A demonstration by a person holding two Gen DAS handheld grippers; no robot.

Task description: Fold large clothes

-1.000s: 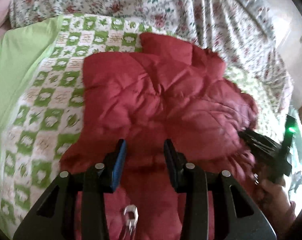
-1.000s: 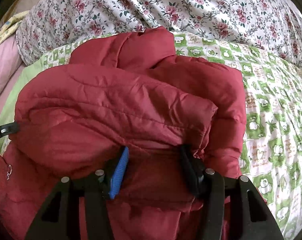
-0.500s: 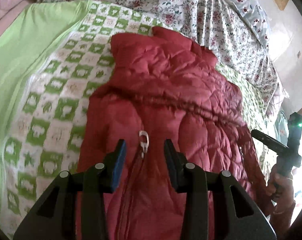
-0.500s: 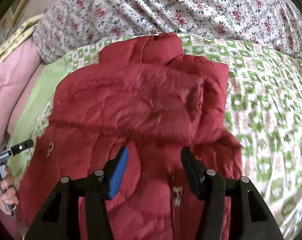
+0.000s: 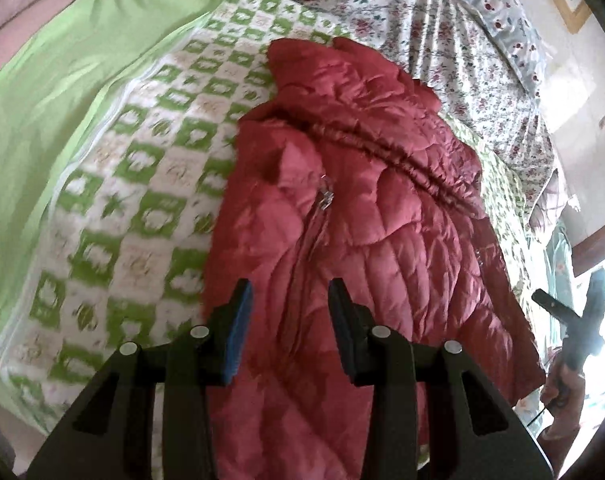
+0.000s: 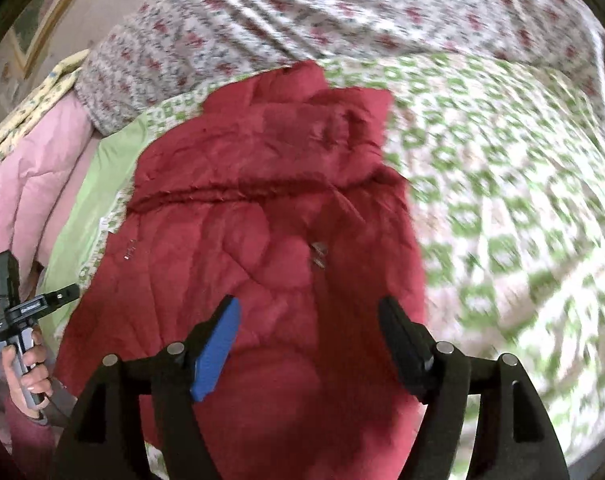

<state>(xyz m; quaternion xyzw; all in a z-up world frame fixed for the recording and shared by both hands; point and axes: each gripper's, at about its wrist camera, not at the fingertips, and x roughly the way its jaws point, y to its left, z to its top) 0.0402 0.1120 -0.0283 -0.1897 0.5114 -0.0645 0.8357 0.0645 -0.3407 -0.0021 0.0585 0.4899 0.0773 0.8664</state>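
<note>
- Right wrist view: the right claw [image 6: 308, 344] stands above the near hem of the red quilted jacket [image 6: 254, 216]; its jaws have just been opening and hold nothing.
- Left wrist view: the left claw [image 5: 288, 320] hangs partly open and empty over the same hem, nearer the jacket's left edge.
- The jacket lies on the bed's green-checked quilt [image 5: 150, 184], its long axis running straight away from both claws, collar at the far end.
- Both claws look equally near the hem; the next fold probably lifts it toward the collar.
</note>
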